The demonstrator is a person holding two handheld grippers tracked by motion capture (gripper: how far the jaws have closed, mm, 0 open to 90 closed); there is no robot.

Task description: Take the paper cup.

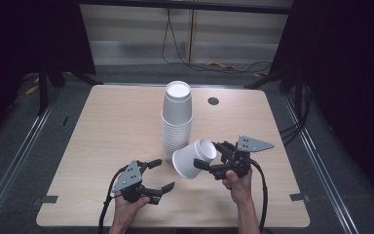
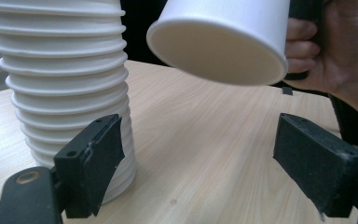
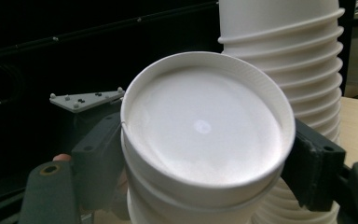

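A tall stack of white paper cups (image 1: 177, 117) stands upright in the middle of the table; it is also at the left of the left gripper view (image 2: 65, 84) and behind the held cup in the right gripper view (image 3: 298, 60). My right gripper (image 1: 210, 156) is shut on a single white cup (image 1: 194, 158), held tilted above the table just right of the stack. Its base (image 3: 205, 135) faces the right gripper camera, clamped between both jaws (image 3: 207, 163). Its mouth (image 2: 214, 56) points toward my left gripper (image 1: 162, 174), which stands open and empty (image 2: 205, 165) low beside the stack's foot.
The light wooden table (image 1: 112, 122) has a round cable hole (image 1: 213, 101) behind the stack. Dark curtains flank both sides, and cables (image 1: 224, 66) lie on the floor beyond the far edge. The left gripper's grey plate (image 3: 86, 99) shows behind the held cup.
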